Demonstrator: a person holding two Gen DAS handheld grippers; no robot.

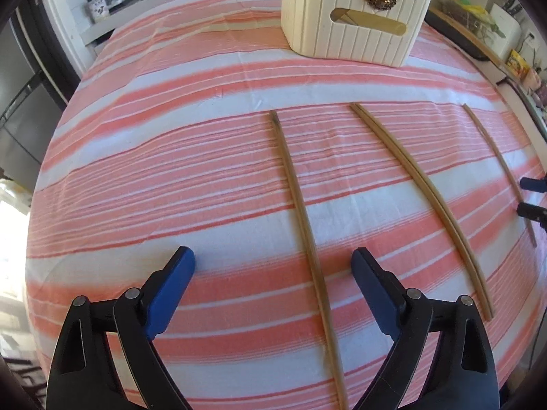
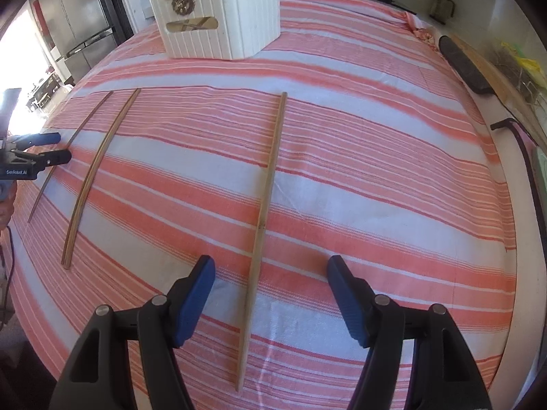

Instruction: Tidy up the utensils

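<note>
Lying flat on the striped cloth of the table were four slim wooden chopsticks, all pointing toward the far edge where the white ribbed basket stood with more sticks showing through its handle slot. Nearest the left edge lay a single chopstick, running between the spread, empty jaws of the left gripper. Beside it, toward the middle, a pair of chopsticks lay touching along their length. Well apart, toward the right edge, the last chopstick ran between the released, empty jaws of the right gripper.

These sticks were probably light, stiff and smooth, so a pinch would likely roll or skid them on the cloth; taking each near its middle, jaws square across it, seemed safest. The touching pair might lift together or split. Open cloth lay all the way to the basket, with clutter only past the right edge.
</note>
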